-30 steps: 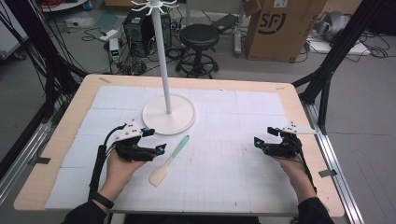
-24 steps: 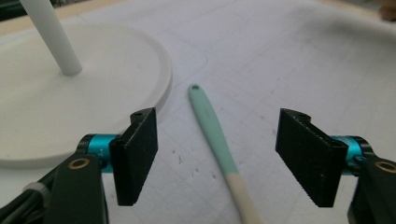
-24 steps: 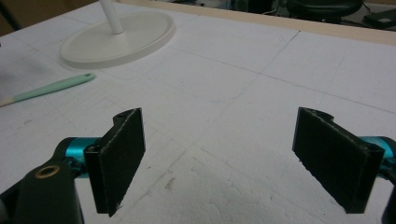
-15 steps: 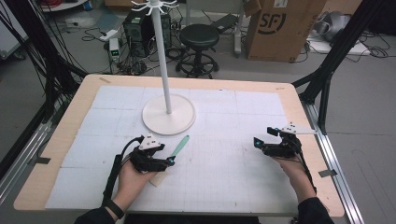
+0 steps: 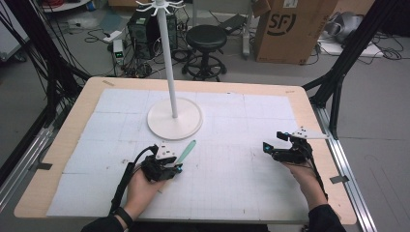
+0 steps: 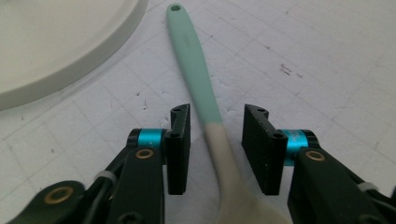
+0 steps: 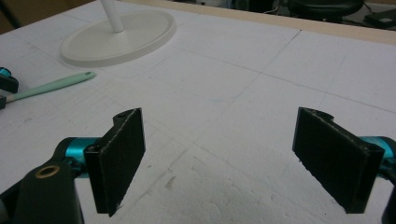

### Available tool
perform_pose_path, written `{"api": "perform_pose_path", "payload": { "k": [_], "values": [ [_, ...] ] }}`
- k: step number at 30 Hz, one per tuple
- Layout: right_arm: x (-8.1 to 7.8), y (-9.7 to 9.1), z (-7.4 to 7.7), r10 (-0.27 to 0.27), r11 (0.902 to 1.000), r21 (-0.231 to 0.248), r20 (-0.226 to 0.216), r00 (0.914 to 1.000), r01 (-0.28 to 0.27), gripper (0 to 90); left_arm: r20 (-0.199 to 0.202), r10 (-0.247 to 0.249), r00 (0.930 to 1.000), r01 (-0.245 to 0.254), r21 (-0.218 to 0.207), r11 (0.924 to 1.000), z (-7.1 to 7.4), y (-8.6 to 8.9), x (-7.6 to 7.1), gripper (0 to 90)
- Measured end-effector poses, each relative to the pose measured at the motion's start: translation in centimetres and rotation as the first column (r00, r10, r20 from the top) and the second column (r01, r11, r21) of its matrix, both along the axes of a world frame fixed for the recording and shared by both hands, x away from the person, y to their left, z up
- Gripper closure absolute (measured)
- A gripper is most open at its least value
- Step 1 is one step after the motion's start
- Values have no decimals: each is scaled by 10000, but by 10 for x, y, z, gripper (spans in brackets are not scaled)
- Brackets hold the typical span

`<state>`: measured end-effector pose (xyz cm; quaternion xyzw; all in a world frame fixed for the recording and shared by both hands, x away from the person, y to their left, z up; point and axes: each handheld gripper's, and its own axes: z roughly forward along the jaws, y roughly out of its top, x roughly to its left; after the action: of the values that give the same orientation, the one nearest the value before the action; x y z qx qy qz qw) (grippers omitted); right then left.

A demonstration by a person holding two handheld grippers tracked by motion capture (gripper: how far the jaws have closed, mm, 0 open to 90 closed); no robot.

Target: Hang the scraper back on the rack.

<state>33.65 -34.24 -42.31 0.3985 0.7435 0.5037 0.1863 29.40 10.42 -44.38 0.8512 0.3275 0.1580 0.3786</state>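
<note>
The left gripper (image 6: 215,149), jaws parted, straddles a mint-and-cream silicone spatula (image 6: 205,100) lying flat, seemingly poised to clamp; the right gripper (image 7: 233,158) waits wide open.

Left gripper (image 5: 167,166) held low over the table, jaws parted; right gripper (image 5: 285,147) rests wide open.

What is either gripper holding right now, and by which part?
Nothing held. The left gripper straddles the spatula neck, jaws open and apart from it; the right gripper is open over bare mat.
</note>
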Motion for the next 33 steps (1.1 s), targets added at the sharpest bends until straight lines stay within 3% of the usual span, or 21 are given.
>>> {"api": "perform_pose_path", "payload": {
  "k": [3, 9, 13, 21, 24, 28, 31, 32, 33],
  "values": [
    [0, 1, 0, 45, 10000, -30, -22, 10000, -46, 161, 141, 135, 9998, -135, 51, 9999, -1, -2, -3, 714],
    [-1, 0, 1, 15, 10000, 38, 6, 10000, -15, 161, -114, 472, 9988, -474, -158, 9988, 0, -1, -3, 732],
    [-1, -1, 1, 8, 10000, 54, -14, 10000, -8, 161, -23, 746, 9972, -746, -173, 9971, -1, -3, -7, 738],
    [-1, -1, 1, 40, 10000, 67, 31, 10000, -40, 161, -155, 672, 9976, -677, -376, 9970, -1, 0, -5, 804],
    [-1, 0, 1, 62, 10000, 67, 16, 10000, -62, 161, -479, 566, 9972, -601, -743, 9954, -1, 4, -2, 807],
    [-1, 0, 1, 67, 9999, 86, -28, 10000, -66, 161, -555, 476, 9973, -558, -1587, 9858, 5, 12, 1, 808],
    [-1, 0, 1, 71, 10000, 64, -11, 10000, -70, 161, -697, 375, 9969, -532, -2398, 9694, 15, 20, 2, 808],
    [-1, 0, 1, 65, 10000, 72, -15, 10000, -65, 161, -697, 375, 9969, -532, -2398, 9694, 15, 20, 2, 808],
    [-1, 0, 1, 57, 9999, 88, -22, 10000, -57, 161, -673, 290, 9973, -471, -2855, 9572, 23, 27, 2, 808]
  ]
}}
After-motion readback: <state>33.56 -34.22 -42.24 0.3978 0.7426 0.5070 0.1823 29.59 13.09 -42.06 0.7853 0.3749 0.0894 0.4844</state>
